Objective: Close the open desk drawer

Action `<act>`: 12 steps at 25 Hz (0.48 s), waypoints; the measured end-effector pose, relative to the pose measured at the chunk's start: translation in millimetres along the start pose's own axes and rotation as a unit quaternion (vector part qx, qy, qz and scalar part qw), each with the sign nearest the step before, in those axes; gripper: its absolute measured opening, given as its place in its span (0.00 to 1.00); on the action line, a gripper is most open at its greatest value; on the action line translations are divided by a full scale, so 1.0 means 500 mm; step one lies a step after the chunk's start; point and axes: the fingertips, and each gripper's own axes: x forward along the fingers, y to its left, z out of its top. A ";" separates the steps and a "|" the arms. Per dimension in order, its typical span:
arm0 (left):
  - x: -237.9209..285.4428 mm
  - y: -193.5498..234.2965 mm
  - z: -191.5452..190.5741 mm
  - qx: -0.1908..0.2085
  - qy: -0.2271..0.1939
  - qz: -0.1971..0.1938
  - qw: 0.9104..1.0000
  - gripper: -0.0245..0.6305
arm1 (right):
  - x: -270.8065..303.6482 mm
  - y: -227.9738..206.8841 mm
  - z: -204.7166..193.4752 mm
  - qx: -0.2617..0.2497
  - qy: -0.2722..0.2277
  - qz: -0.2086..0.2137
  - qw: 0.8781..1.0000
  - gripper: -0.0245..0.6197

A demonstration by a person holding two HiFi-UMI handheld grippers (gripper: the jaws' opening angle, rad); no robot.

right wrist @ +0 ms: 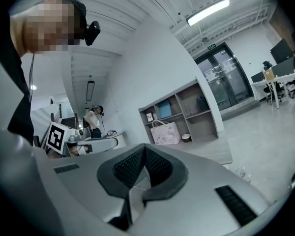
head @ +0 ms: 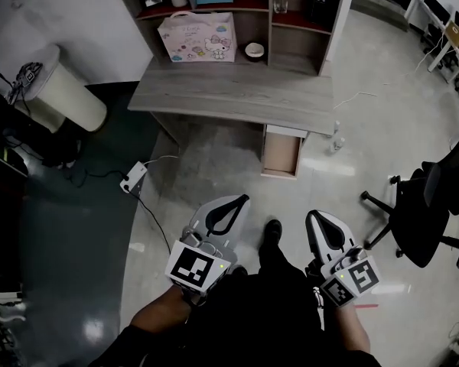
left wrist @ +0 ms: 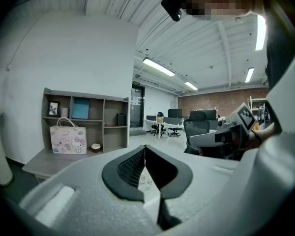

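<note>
office: desk (head: 229,94), swivel chair (head: 427,212), rows of monitors (left wrist: 175,113) in bg.

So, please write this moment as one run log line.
drawer: open, untouched | left gripper: shut, empty | right gripper: shut, empty

Wooden desk drawer (head: 281,153), wide open

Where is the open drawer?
In the head view, the drawer sticks out from under the desk's right end, with the black chair further right on the floor.
</note>
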 end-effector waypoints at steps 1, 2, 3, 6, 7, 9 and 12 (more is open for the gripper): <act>0.030 0.008 0.003 -0.001 0.002 0.004 1.000 0.05 | 0.014 -0.028 0.009 0.000 0.005 0.005 1.000 0.05; 0.058 0.015 0.006 -0.003 0.004 0.006 1.000 0.05 | 0.027 -0.054 0.018 -0.001 0.009 0.011 1.000 0.05; 0.083 0.020 0.009 -0.005 0.006 0.009 1.000 0.05 | 0.039 -0.076 0.026 -0.001 0.013 0.017 1.000 0.06; 0.144 0.037 0.011 -0.011 0.012 0.020 1.000 0.05 | 0.080 -0.128 0.042 0.011 0.019 0.036 0.999 0.05; 0.161 0.042 0.008 -0.015 0.015 0.023 1.000 0.05 | 0.094 -0.143 0.045 0.017 0.021 0.040 0.999 0.05; 0.190 0.053 0.004 -0.019 0.018 0.028 0.999 0.05 | 0.117 -0.169 0.043 0.021 0.028 0.045 0.998 0.05; 0.231 0.076 -0.004 -0.016 0.025 0.034 0.999 0.05 | 0.149 -0.207 0.023 0.008 0.054 0.045 0.997 0.05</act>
